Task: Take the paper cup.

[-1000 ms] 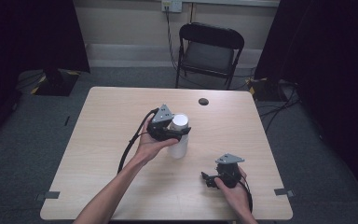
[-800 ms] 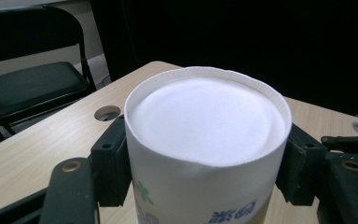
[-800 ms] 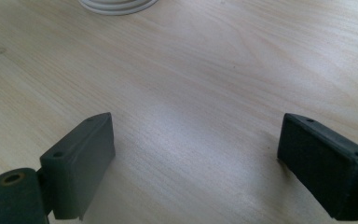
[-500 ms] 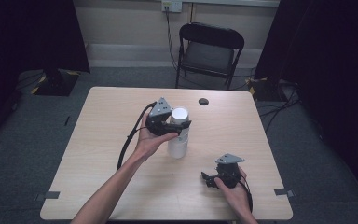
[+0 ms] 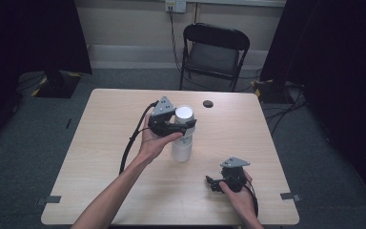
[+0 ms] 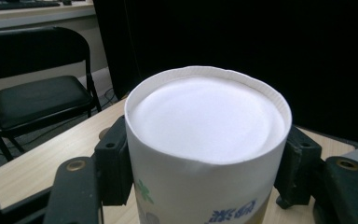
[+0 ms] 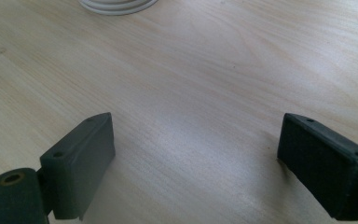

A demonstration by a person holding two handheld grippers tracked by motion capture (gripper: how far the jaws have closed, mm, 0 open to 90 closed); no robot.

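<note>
Pale woodgrain table [image 5: 100,157]; left gripper [image 5: 183,125] has just closed its jaws, clamping an inverted white paper cup [image 6: 207,140], cylindrical, rolled rim. Right gripper [image 7: 196,163] jaws wide, empty.

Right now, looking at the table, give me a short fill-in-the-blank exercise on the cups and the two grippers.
1. The left gripper is shut on the top paper ____ of an upside-down stack.
2. The right gripper rests low on the wooden table with its jaws ____.
3. Behind the table stands a black folding ____.

Missing words: cup; open; chair
</note>
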